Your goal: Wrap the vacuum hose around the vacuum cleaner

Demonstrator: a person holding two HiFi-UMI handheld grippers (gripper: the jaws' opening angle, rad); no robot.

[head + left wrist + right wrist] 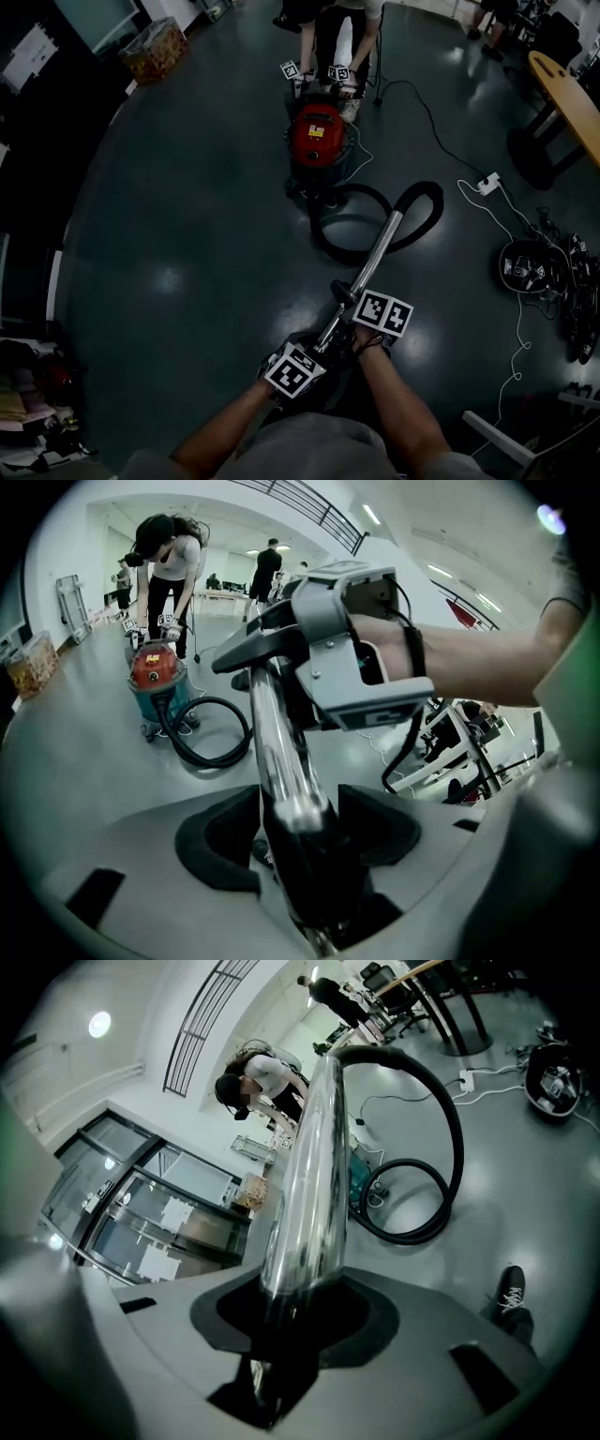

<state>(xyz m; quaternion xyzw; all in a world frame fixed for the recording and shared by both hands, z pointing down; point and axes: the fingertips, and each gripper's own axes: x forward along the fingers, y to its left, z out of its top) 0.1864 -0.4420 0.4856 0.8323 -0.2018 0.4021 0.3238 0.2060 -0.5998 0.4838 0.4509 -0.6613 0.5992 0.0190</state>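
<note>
Head view: tube [380, 246] points ahead toward vacuum [317, 131]; right claw [354, 302], nearer, clamps it, left claw [323, 345] stands apart around it.

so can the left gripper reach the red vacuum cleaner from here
Probably not. The left gripper sits with jaws open around the wand, close to its holder, while the vacuum cleaner stands far across the floor at the other end of the hose, with another person bent over it.

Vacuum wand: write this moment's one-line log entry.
left hand-held gripper: open around wand | right hand-held gripper: shut on wand | hose: looped on floor
</note>
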